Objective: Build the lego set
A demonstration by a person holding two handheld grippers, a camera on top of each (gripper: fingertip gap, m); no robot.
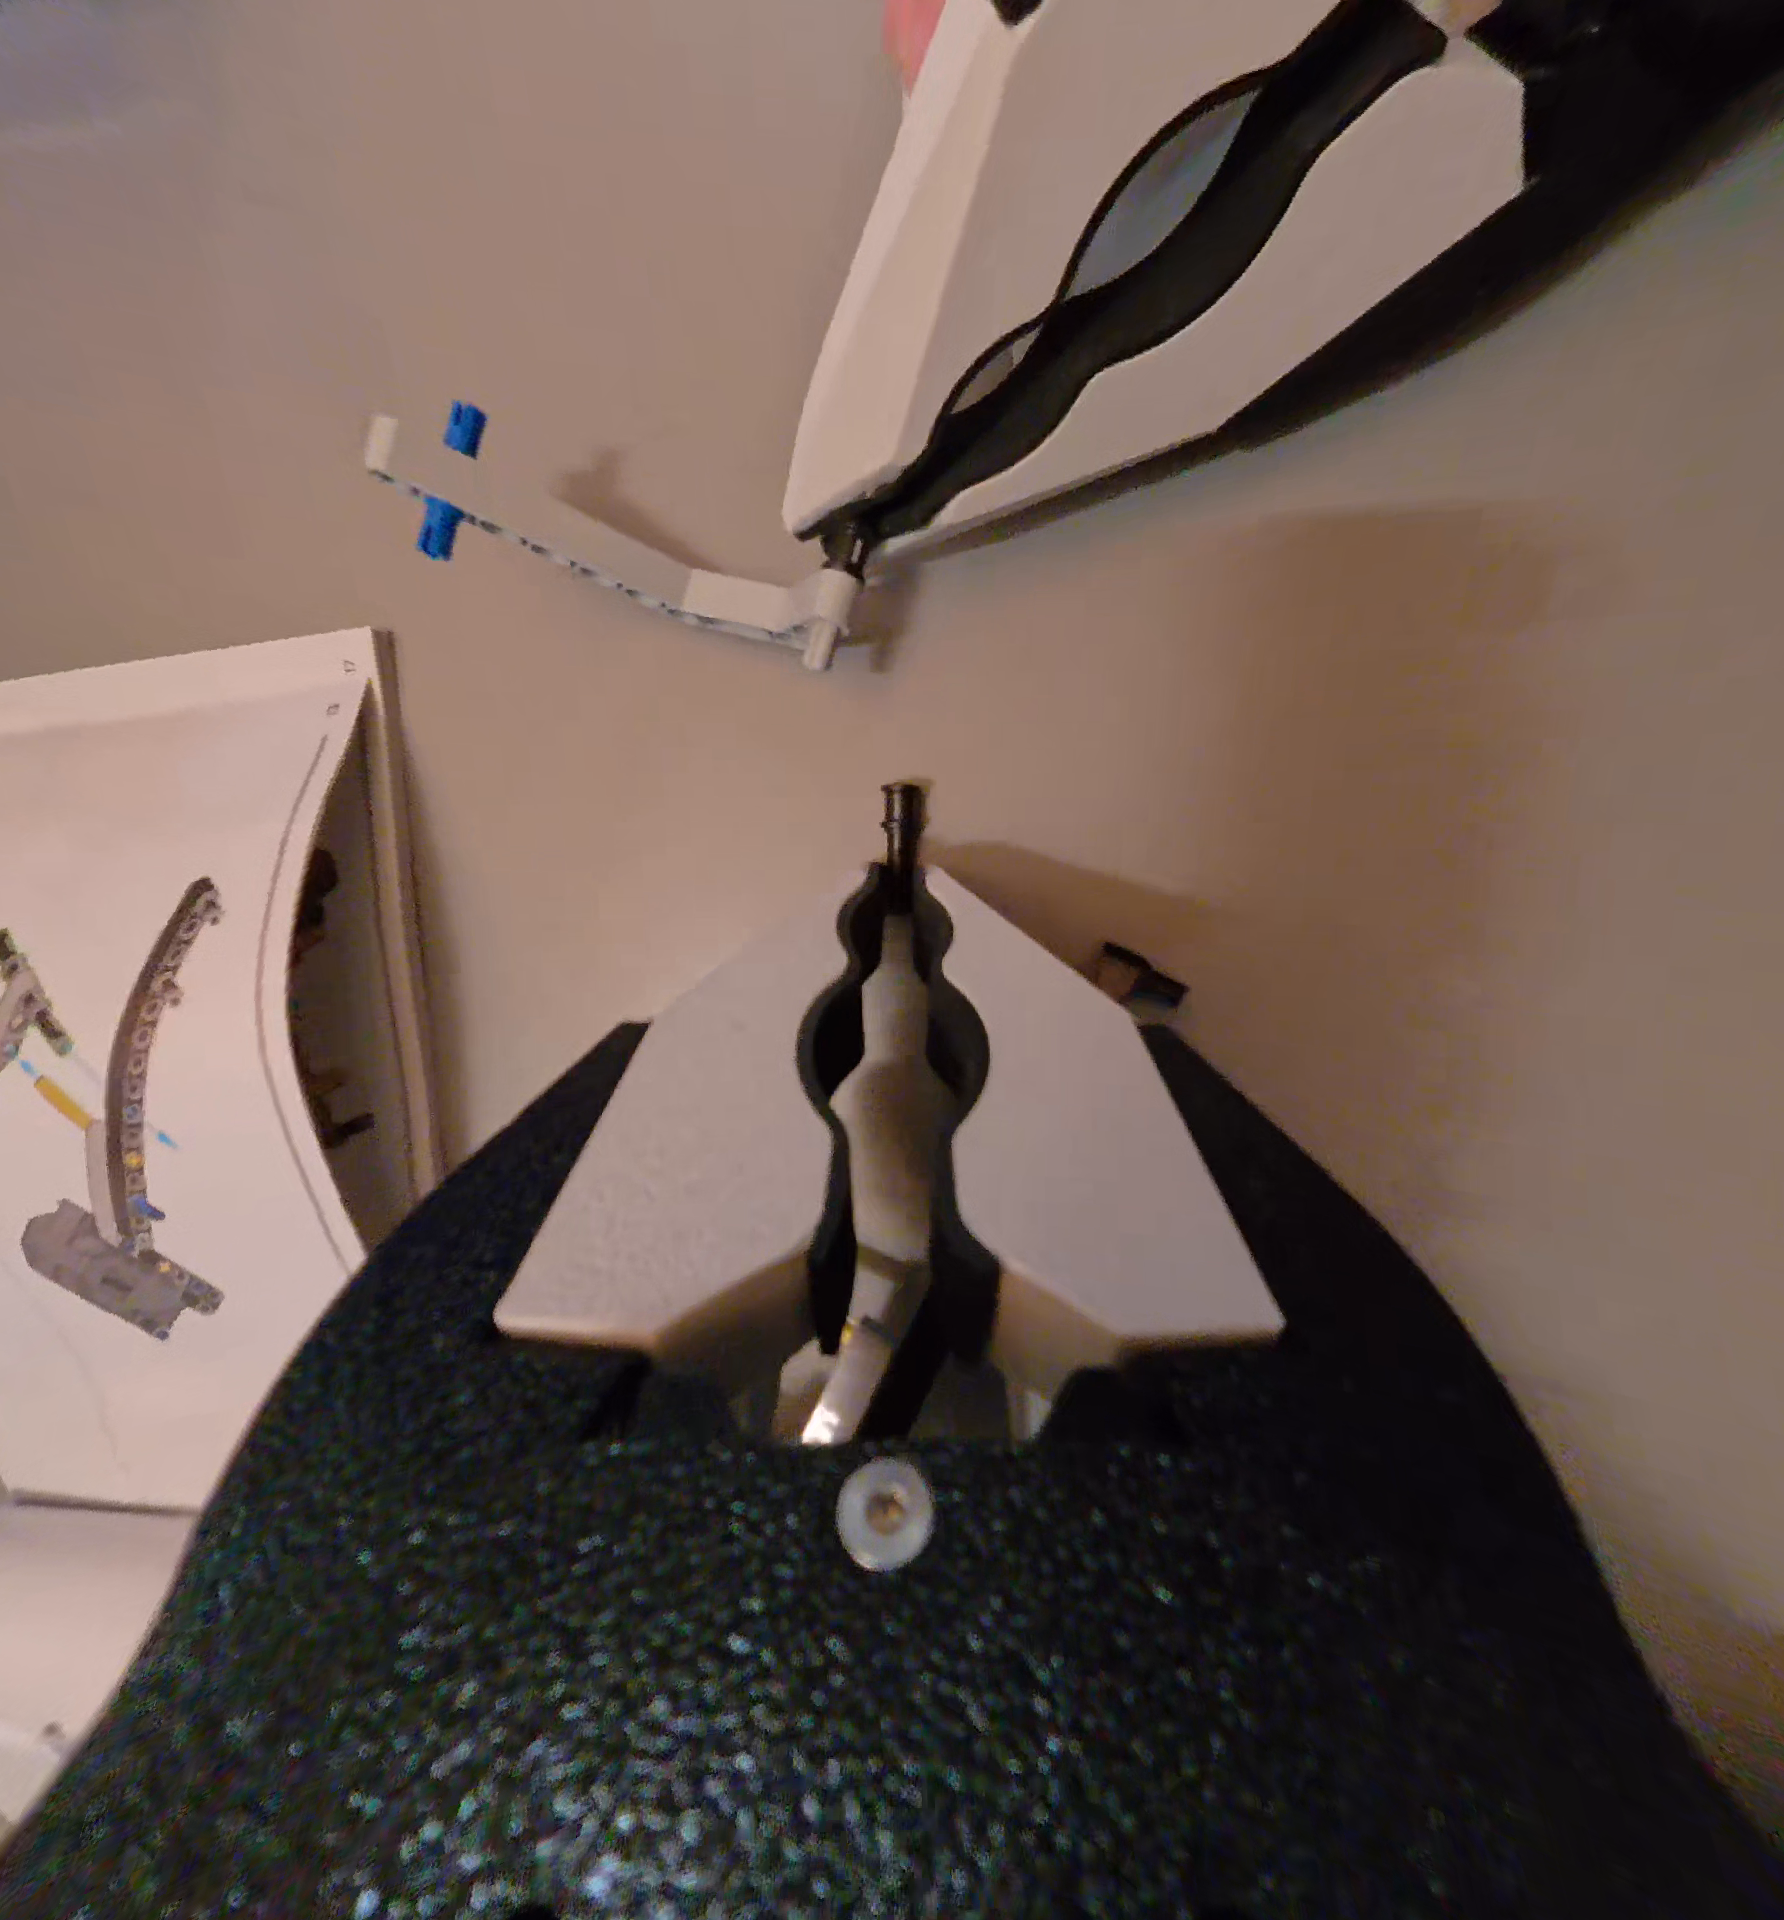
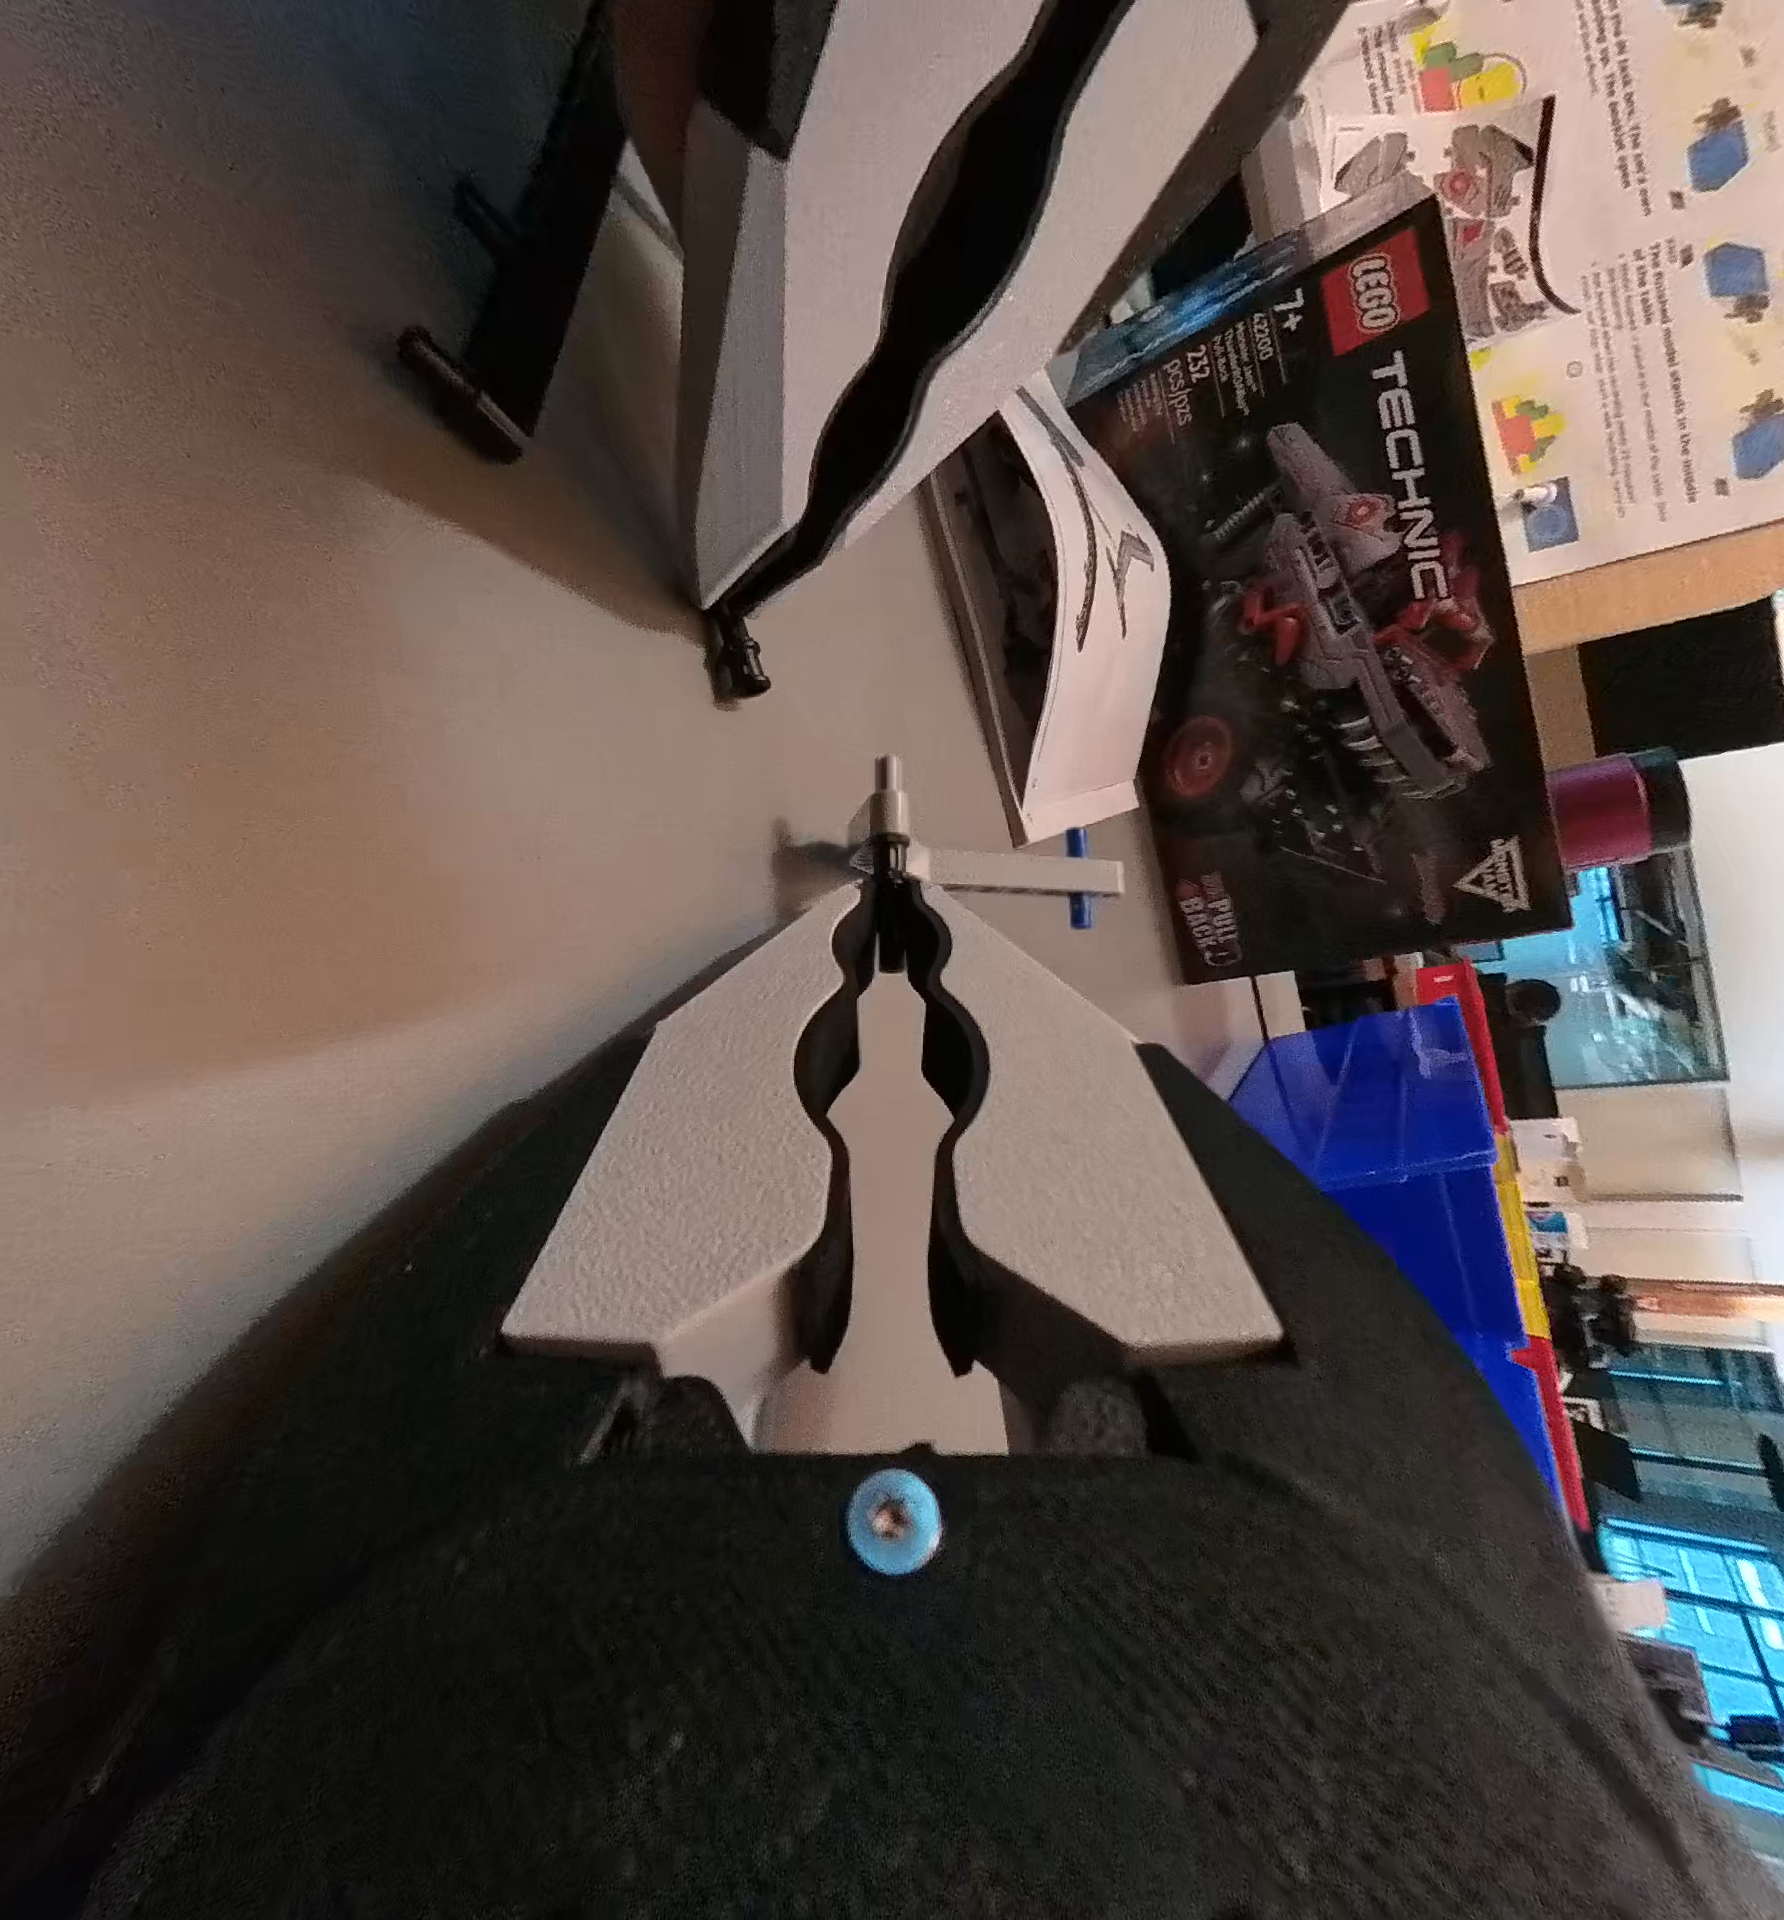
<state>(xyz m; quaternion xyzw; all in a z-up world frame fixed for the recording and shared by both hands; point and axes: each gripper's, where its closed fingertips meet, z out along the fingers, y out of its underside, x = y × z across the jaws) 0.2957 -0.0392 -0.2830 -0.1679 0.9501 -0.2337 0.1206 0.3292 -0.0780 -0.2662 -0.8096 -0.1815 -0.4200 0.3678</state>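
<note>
Lego beam [image 1: 597, 551], pale grey and angled, lies on the beige surface [image 1: 1387, 727] with 1 blue pin [image 1: 452, 480] through its far end. The right gripper [image 2: 886, 914] has its fingers clenched on a black pin at the beam's connector end [image 2: 883, 805]. The left gripper [image 1: 903, 862] grasps another black pin [image 1: 902, 816] at its fingertips, just apart from the beam. Nearby lie an open instruction booklet [image 1: 140, 1039] and the printed set box [image 2: 1387, 623], whose writing stays unquoted.
</note>
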